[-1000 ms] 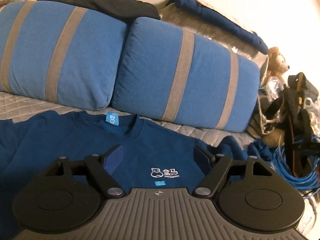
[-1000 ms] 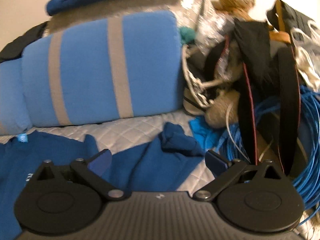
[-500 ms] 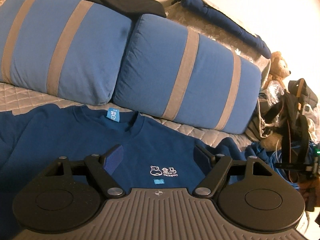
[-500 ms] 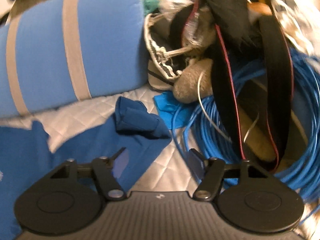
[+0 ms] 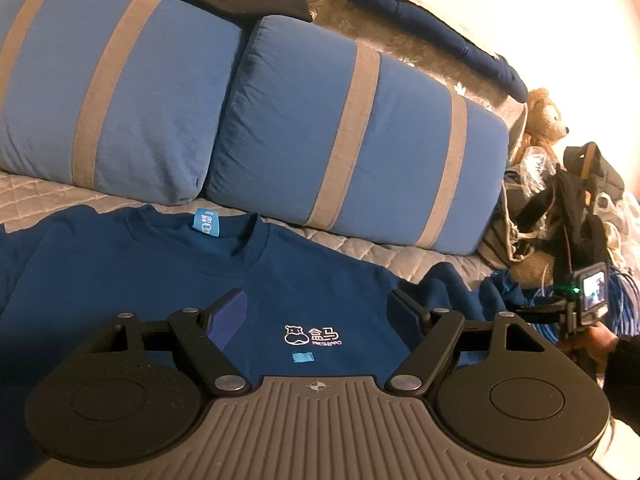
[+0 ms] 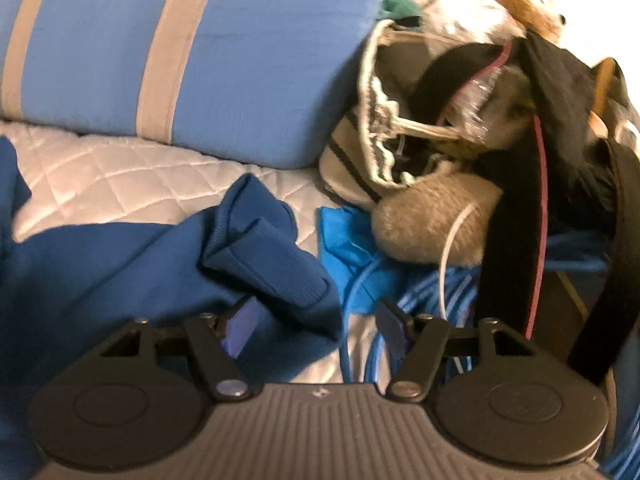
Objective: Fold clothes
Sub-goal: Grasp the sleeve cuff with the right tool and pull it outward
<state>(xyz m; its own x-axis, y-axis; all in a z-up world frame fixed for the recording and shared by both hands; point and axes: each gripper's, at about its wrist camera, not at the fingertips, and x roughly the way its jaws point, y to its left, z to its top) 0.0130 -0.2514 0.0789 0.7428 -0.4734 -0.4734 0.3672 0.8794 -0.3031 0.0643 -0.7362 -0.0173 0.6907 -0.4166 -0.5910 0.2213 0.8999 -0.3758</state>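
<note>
Navy cotton covers the near part of the quilted bed (image 5: 48, 200): a sweatshirt (image 5: 280, 280) lies face up and flat below two striped pillows (image 5: 352, 140), its white logo (image 5: 312, 336) framed by the left claw (image 5: 316, 316), which hangs spread and empty above the chest, where it was a second ago. The change is on the other side. The right claw (image 6: 314, 330) has dropped from a wider view of the bedside clutter to just over the crumpled right sleeve (image 6: 140, 264), and its jaws have just been closing from near full spread. They now stand apart, with the ribbed cuff (image 6: 272, 264) lying just ahead of them and part of the sleeve seemingly between the tips; motion blur makes it hard to tell whether either pad touches cloth. Blue cable (image 6: 460, 292) and a plush toy (image 6: 436, 224) sit close beside the cuff, so a stray strand could get pinched along with it. Judging by this approach, the folding has yet to begin: the sleeve first needs gripping and drawing in across the body.
</note>
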